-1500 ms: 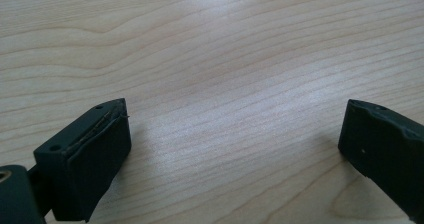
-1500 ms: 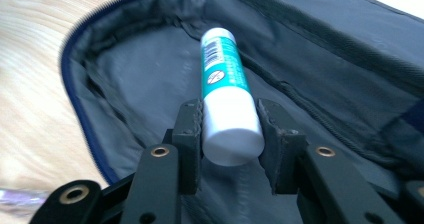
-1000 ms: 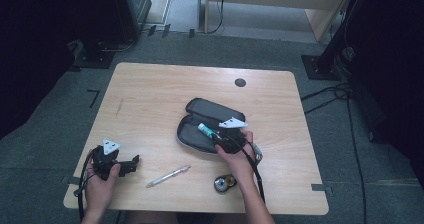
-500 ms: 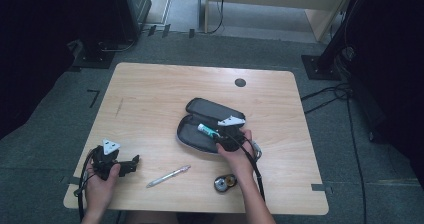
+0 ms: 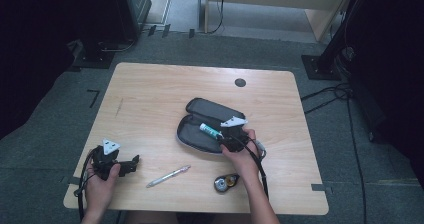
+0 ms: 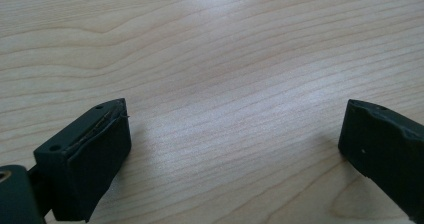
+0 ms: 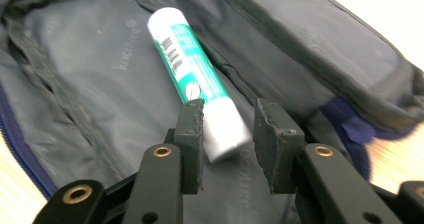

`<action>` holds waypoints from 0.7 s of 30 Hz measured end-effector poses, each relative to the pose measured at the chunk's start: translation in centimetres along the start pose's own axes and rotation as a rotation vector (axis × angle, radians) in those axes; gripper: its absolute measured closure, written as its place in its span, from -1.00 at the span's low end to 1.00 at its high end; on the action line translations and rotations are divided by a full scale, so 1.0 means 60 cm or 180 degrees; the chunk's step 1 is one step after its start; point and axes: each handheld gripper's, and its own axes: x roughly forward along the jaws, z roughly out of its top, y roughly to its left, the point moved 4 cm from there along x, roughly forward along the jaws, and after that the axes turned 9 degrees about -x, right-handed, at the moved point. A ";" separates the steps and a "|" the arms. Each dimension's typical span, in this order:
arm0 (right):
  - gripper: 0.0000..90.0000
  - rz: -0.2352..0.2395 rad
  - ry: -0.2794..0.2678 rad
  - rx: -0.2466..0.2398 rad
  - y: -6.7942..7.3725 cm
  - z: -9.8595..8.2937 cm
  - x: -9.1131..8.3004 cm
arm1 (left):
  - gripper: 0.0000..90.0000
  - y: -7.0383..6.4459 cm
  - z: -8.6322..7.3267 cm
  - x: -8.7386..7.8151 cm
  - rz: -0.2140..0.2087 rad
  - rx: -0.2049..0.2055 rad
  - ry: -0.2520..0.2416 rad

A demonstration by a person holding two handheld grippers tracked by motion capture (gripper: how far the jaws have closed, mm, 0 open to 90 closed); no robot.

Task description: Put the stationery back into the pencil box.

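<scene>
My right hand-held gripper sat over the open pencil case, its jaws parted around the near end of the green-and-white tube. In the right gripper view the tube lay inside the case on the grey lining, slanting away from me, its blunt end between the jaw tips. One jaw looked to be touching it, while a gap showed beside the other, so I judged the hold slack or already released rather than clamped.

The main risk, as I read it, was dragging. If I had pulled the gripper back with that one pad against the tube, the tube could have rolled or slid with it, up over the case's edge onto the bench. Its round body would roll easily on the soft lining. The jaws could also have snagged the fabric or the zip edge just beside them and shifted the whole case.

My left hand-held gripper rested near the bench's front corner, jaws wide apart and empty, well apart from the pen. The tape dispenser lay close beside my right forearm, where it could be knocked.
</scene>
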 end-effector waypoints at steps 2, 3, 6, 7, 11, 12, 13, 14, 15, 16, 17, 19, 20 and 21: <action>0.48 -0.0105 0.0042 -0.0026 -0.006 -0.008 -0.004 | -0.99 0.000 0.000 0.000 0.0001 0.0001 0.0000; 0.48 -0.0105 0.0042 -0.0026 -0.006 -0.008 -0.004 | -0.99 0.000 0.000 0.000 0.0001 0.0001 0.0001; 0.41 -0.0130 -0.0106 0.0118 -0.011 -0.009 -0.016 | -0.99 0.000 0.000 0.000 0.0000 0.0001 0.0000; 0.40 -0.0112 -0.0171 0.0145 -0.011 -0.008 -0.022 | -0.99 0.000 0.000 0.000 0.0001 -0.0001 0.0000; 0.32 -0.0033 -0.0438 0.0204 -0.005 -0.006 -0.052 | -0.99 0.000 0.000 0.000 0.0000 0.0001 0.0000; 0.28 -0.0009 -0.0481 0.0212 -0.003 -0.007 -0.059 | -0.99 0.000 0.000 0.000 0.0001 0.0000 0.0000; 0.18 0.0010 -0.0548 0.0197 0.000 -0.011 -0.073 | -0.99 0.000 0.000 0.000 0.0001 0.0001 0.0000; 0.18 0.0010 -0.0548 0.0197 0.000 -0.011 -0.073 | -0.99 0.000 0.000 0.000 0.0001 0.0000 0.0000; 0.11 0.0028 -0.0573 0.0212 0.002 -0.014 -0.079 | -0.99 0.000 0.000 0.000 0.0001 0.0000 0.0000; 0.04 0.0020 -0.0610 0.0231 0.002 -0.017 -0.085 | -0.99 0.000 0.000 0.000 0.0001 0.0000 0.0000; -0.04 0.0015 -0.0639 0.0262 0.000 -0.022 -0.093 | -0.99 0.000 0.000 0.000 0.0001 0.0001 0.0000; -0.19 -0.0008 -0.0690 0.0306 -0.003 -0.031 -0.102 | -0.99 0.000 0.000 0.000 0.0001 0.0001 0.0000; -0.28 -0.0029 -0.0706 0.0328 -0.006 -0.037 -0.107 | -0.99 0.000 0.000 0.000 0.0000 0.0002 0.0001; -0.38 -0.0038 -0.0701 0.0349 -0.008 -0.043 -0.112 | -0.99 0.000 0.000 0.000 0.0000 0.0000 0.0000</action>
